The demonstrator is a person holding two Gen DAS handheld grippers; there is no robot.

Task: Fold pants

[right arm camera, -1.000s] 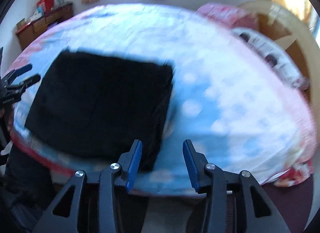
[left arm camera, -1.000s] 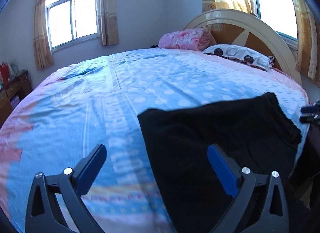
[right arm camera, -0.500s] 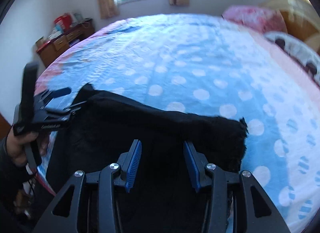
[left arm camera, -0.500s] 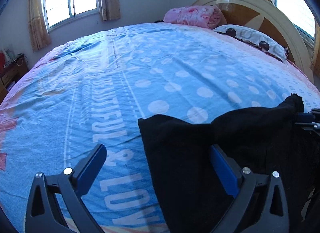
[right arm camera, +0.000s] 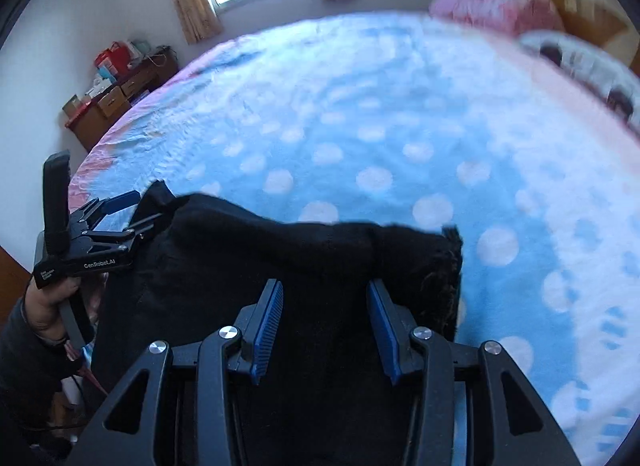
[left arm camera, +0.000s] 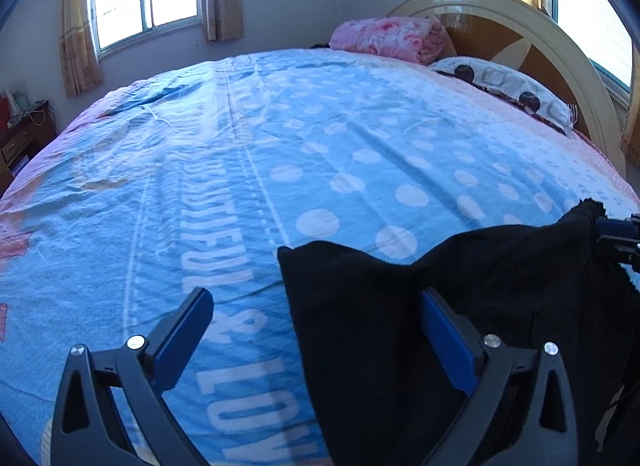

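Both tongs stand over black pants (left arm camera: 460, 306) at the bed's (left arm camera: 280, 145) near edge.
Left tongs (left arm camera: 316, 330) gape wide, one finger on either side of the cloth's 9 o'clock edge, neither pressing; right tongs (right arm camera: 325, 318) stand partly open, cloth bunched between the pads, a grip I cannot tell. Pillows (left arm camera: 504, 81) lie at 1 o'clock.

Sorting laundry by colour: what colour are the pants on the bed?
The pants are plain black, clearest in the right wrist view.
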